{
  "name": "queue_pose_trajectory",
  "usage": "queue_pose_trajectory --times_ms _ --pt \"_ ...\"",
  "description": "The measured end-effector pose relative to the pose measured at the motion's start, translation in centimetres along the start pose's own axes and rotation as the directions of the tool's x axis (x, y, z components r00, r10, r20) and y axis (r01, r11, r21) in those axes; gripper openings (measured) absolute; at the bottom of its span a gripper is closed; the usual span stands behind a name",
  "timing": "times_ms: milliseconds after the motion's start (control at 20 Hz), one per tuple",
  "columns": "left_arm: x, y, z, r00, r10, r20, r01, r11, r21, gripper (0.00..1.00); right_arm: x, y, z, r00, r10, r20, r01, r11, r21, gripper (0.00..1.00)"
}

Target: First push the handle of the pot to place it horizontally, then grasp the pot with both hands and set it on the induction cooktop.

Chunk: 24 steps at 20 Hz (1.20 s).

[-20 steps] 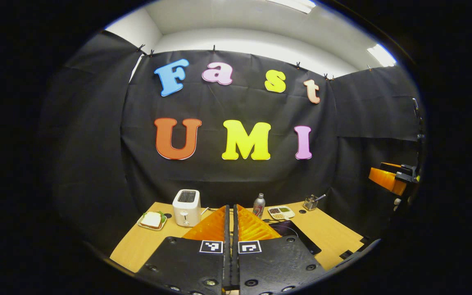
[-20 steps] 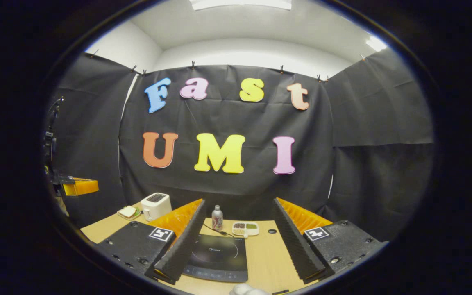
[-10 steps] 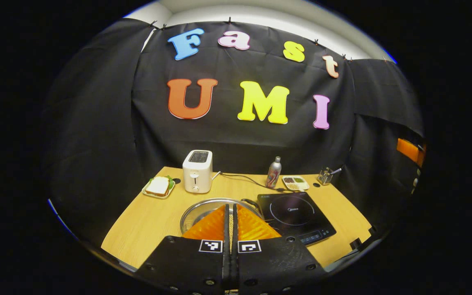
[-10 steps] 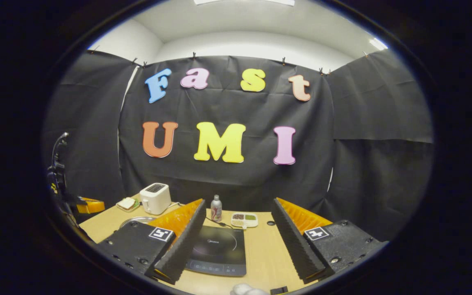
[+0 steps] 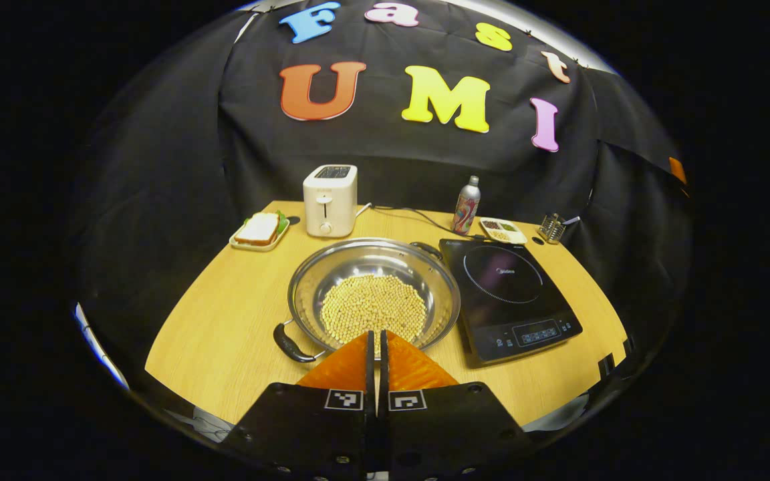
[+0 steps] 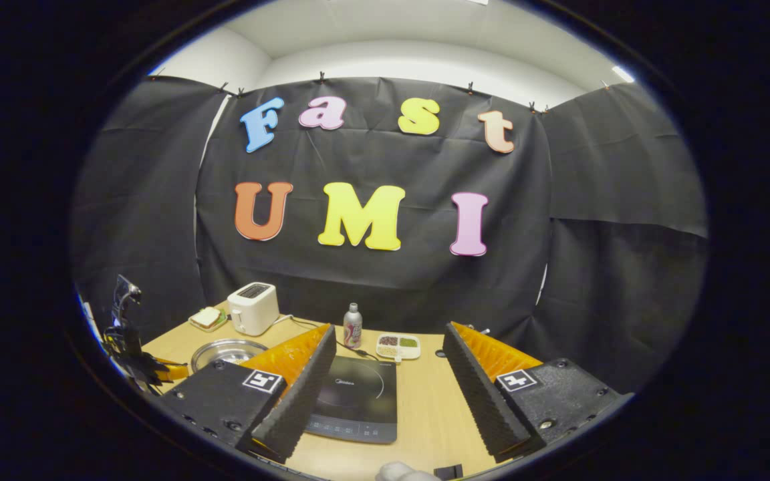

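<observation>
A wide steel pot point(image 5: 371, 294) holding pale beans sits mid-table in the left gripper view. One black handle point(image 5: 291, 344) points to the near left and the other point(image 5: 428, 248) to the far right, so the handles lie diagonally. The black induction cooktop point(image 5: 508, 294) lies just right of the pot. My left gripper point(image 5: 377, 337) is shut and empty, its tips over the pot's near rim. In the right gripper view my right gripper point(image 6: 388, 331) is open and empty above the cooktop point(image 6: 351, 397), with the pot point(image 6: 228, 351) off to its left.
A white toaster point(image 5: 330, 190) and a sandwich plate point(image 5: 259, 230) stand behind the pot. A bottle point(image 5: 466, 196), a seasoning dish point(image 5: 502, 230) and a utensil holder point(image 5: 551, 227) line the back right. A cord runs along the wooden table point(image 5: 224, 334).
The left gripper view has tipped down from the wall to the table, bringing the pot and cooktop fully into sight. The right gripper view has shifted a little, and the pot now shows at its left.
</observation>
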<state>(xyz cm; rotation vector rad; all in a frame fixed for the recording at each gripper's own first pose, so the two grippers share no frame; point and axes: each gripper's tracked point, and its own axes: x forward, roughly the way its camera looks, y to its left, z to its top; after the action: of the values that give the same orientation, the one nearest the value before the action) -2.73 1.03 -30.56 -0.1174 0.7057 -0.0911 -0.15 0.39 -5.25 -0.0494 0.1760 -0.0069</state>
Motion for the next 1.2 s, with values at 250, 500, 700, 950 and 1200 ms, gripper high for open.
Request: queue_pose_trajectory --times_ms 250,500,700,950,1200 --pt "2.7 1.5 -3.8 0.993 0.025 -0.119 -0.025 1.0 -0.005 0.0 0.3 0.0 0.1 1.0 0.006 -0.012 -0.006 1.0 0.0 0.97" --pt "4.6 2.5 -6.1 0.981 0.039 -0.19 -0.04 0.999 0.0 0.0 0.3 -0.1 -0.2 1.0 0.007 -0.021 -0.007 1.0 -0.011 0.97" --pt "5.8 3.4 -6.2 0.976 0.043 -0.215 -0.039 0.999 0.022 0.0 0.5 0.1 -0.7 0.999 0.007 -0.032 -0.007 1.0 -0.002 0.97" --pt "6.8 4.4 -6.4 0.969 0.053 -0.241 -0.053 0.999 0.006 0.0 0.9 -0.3 -1.3 0.999 -0.001 -0.051 0.001 1.0 0.007 0.97" --pt "7.1 5.6 -6.4 0.964 0.066 -0.256 -0.076 0.997 -0.028 0.0 1.6 -0.7 -1.6 0.998 -0.014 -0.062 0.015 1.0 0.015 0.97"
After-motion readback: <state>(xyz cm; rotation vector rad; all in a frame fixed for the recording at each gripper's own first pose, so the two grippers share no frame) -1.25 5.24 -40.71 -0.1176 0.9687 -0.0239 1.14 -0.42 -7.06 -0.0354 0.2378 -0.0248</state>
